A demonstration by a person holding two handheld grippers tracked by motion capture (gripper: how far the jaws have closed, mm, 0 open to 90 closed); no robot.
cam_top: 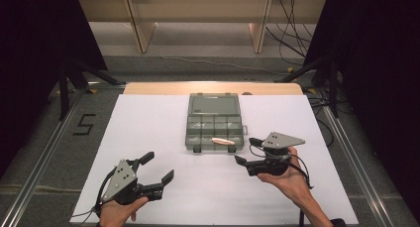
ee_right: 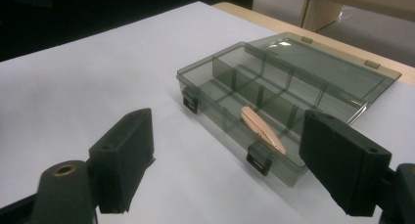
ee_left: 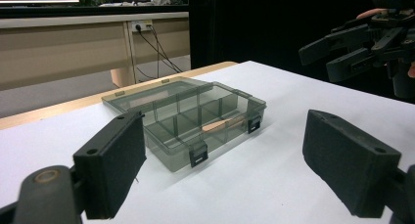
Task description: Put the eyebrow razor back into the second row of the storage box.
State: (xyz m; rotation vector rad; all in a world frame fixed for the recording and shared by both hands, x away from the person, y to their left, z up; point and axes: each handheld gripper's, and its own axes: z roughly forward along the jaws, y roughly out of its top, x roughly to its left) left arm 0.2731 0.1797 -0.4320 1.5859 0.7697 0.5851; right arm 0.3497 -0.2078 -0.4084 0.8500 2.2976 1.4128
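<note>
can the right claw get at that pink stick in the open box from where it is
Probably yes. The right claw is open and close beside the box, whose lid lies flat behind it. The pink stick rests across the near compartments, uncovered, with bare table between.

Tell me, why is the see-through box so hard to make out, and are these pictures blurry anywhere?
High view: organizer box small and soft, bright white sheet washing it out. Left gripper view: near jaws blurred, box sharper. Right gripper view: the tan strip reads clearly, faint glare on the open lid.
</note>
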